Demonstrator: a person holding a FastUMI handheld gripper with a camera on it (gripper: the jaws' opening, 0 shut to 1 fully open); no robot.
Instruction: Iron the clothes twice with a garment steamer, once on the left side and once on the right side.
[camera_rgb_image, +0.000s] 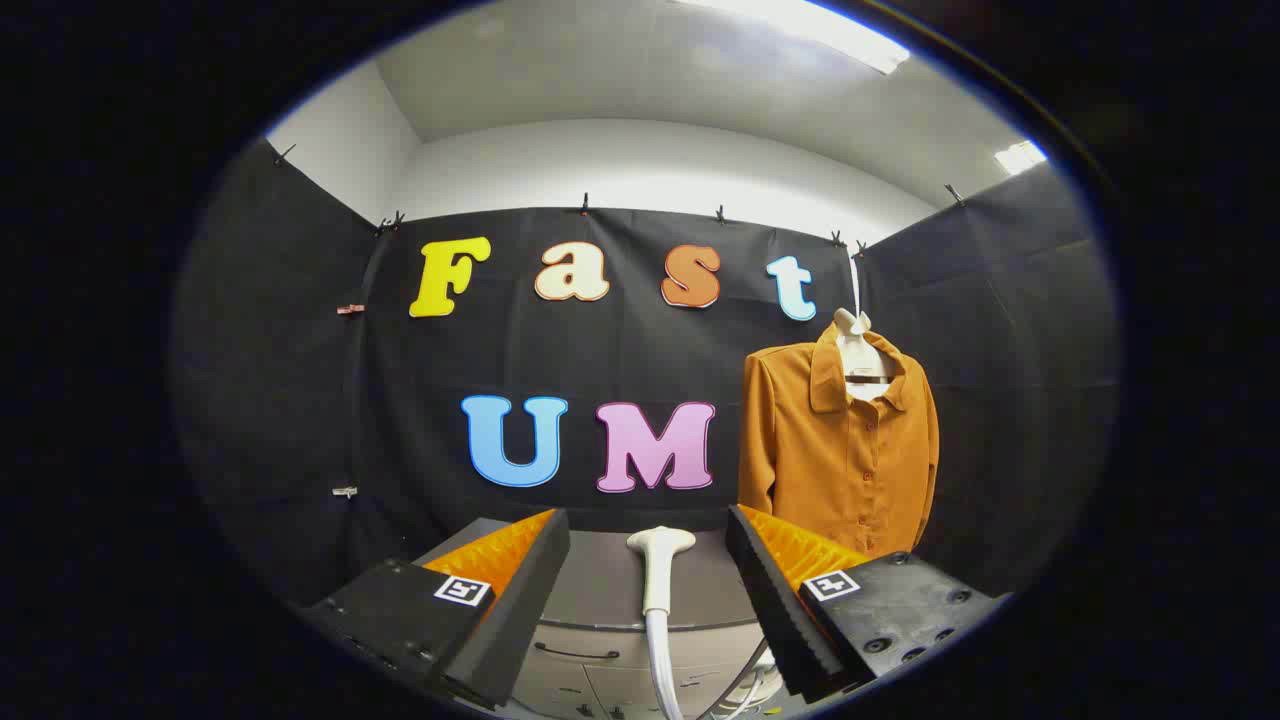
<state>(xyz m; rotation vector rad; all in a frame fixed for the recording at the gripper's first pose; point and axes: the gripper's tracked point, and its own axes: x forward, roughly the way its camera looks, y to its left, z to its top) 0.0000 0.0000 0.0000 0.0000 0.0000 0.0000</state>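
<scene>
An orange-brown button-up shirt hangs on a white hanger against the black cloth wall, beyond and to the right of my right finger. A white garment steamer head stands upright on the grey cabinet top, its hose running down toward me. It sits between my two fingers and a little ahead of them. My gripper is open, with wide gaps between the fingers and the steamer, touching nothing.
The grey cabinet has drawers with a dark handle below the steamer. Black cloth walls enclose the booth at the back and both sides.
</scene>
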